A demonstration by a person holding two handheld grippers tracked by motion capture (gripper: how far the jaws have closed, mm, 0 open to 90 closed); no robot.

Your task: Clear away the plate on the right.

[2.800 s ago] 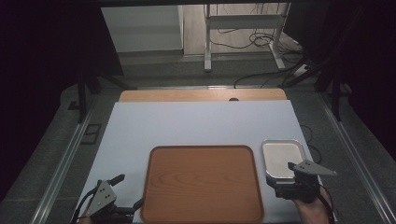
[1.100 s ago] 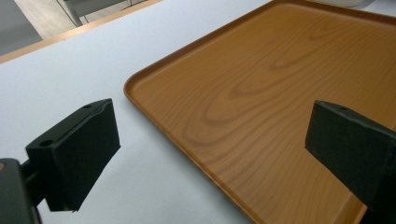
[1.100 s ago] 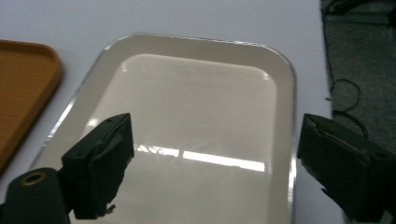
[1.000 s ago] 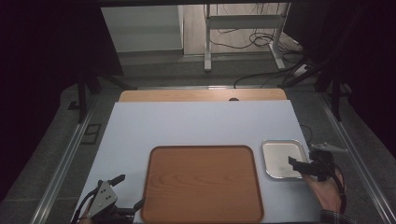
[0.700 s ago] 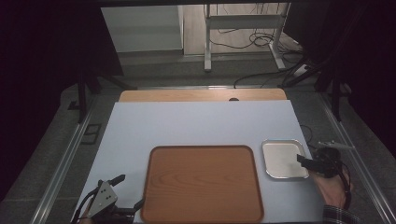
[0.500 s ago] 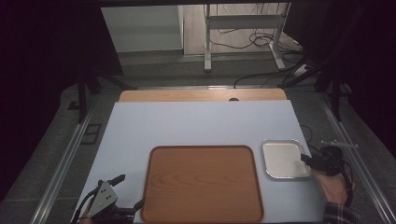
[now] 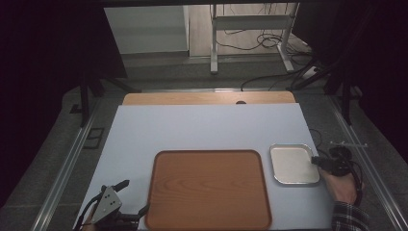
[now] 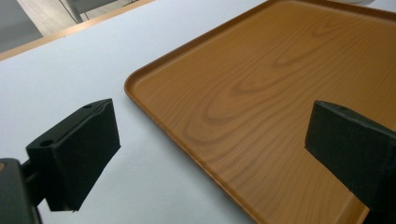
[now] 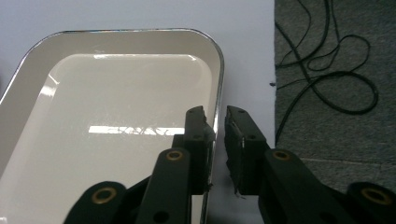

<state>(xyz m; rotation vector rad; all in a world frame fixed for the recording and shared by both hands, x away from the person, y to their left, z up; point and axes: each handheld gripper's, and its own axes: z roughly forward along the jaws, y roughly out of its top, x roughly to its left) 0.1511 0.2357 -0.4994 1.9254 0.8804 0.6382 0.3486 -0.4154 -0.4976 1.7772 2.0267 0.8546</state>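
With my right gripper (image 9: 215, 122), jaws just closing narrow astride the small shiny metal tray's (image 9: 93, 93) rim, I pinch squarely before lifting.

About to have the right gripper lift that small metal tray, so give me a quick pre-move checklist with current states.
1. Right gripper straddles the rim of the small metal tray, one jaw inside, one outside: ok.
2. Pads pressing the rim: cannot tell; the jaws have just been closing and a thin gap shows.
3. Metal tray holds nothing: ok.
4. Metal tray lies flat on the white table sheet: ok.
5. Wooden tray lies bare beside it: ok.
6. Left gripper open at the wooden tray's near left corner, holding nothing: ok.
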